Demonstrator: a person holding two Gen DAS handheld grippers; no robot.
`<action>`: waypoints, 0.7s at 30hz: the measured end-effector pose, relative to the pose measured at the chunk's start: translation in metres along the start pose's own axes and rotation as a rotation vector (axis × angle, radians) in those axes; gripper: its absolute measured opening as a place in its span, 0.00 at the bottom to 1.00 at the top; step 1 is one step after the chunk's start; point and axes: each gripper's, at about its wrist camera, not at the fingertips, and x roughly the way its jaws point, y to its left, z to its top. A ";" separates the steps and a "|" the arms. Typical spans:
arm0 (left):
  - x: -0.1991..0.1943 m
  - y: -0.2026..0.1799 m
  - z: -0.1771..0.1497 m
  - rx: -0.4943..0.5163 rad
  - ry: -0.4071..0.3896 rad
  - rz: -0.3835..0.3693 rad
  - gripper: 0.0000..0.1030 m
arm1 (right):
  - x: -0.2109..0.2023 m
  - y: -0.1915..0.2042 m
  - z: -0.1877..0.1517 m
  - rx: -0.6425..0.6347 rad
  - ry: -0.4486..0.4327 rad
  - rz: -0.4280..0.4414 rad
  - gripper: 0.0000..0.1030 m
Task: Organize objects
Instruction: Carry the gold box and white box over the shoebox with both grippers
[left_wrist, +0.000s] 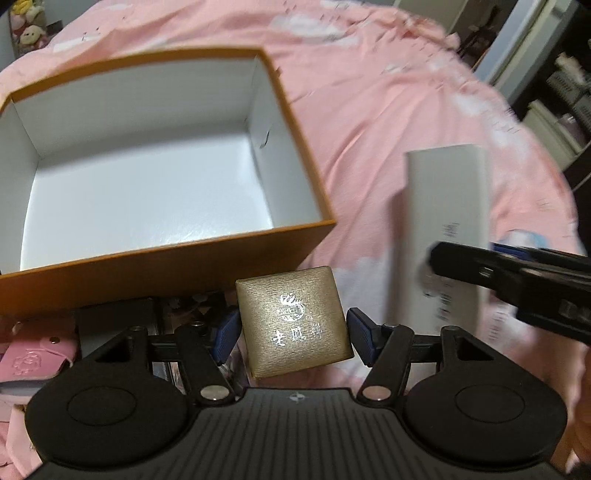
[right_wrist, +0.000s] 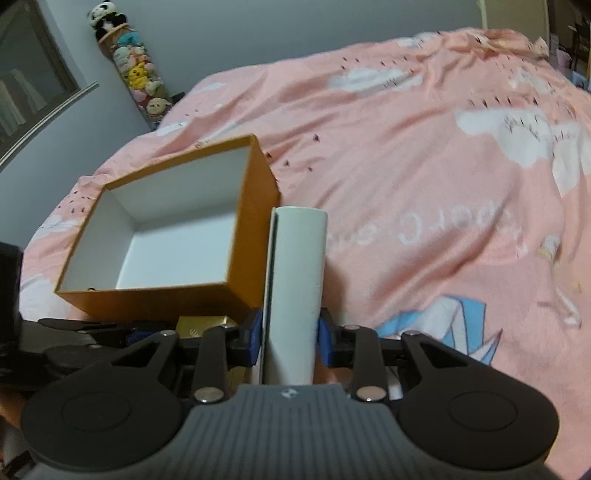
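- Left claw (left_wrist: 291, 332): blue pads spread about as wide as the gold box (left_wrist: 293, 321) between them; left pad seems to touch, slight gap at the right pad, so grip uncertain — cannot tell whether truly clamped or only bracketing.
- Gold box: small, square, silver logo on the lid, tilted slightly, sitting just in front of the orange box (left_wrist: 159, 254) near its front wall.
- Right claw (right_wrist: 290, 338): closed narrow on a white carton (right_wrist: 295, 288), pads pressing both long sides near the lower end, carton standing up and forward along the fingers.
- White carton: tall, slim, held above the bed (right_wrist: 424, 184) just right of the orange box's right wall; seen from the left wrist as blurred, so probably in motion.
- Orange box: open, white inside, looks empty apart from a small speck at the near wall; resting on the pink bedspread.
- Beyond: plush toys (right_wrist: 138, 74) stacked in the corner; pink item (left_wrist: 33, 362) at lower left, unclear what.
- Risks, as judgement:
  - Loose hold on the gold box could let it slip or rotate on lifting.
  - Long carton gripped near one end may pivot or catch the orange rim on entry.
  - Both claws heading for one opening could collide.
  - Soft bedding could let the orange box shift or tip if nudged.
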 end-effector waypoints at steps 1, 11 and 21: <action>-0.009 0.004 0.000 0.002 -0.017 -0.018 0.70 | -0.003 0.004 0.003 -0.013 -0.008 0.002 0.31; -0.096 0.009 0.005 -0.029 -0.213 -0.047 0.69 | -0.025 0.045 0.060 -0.096 -0.117 0.088 0.30; -0.076 0.071 0.044 -0.126 -0.231 0.062 0.69 | 0.065 0.093 0.117 -0.126 -0.063 0.130 0.30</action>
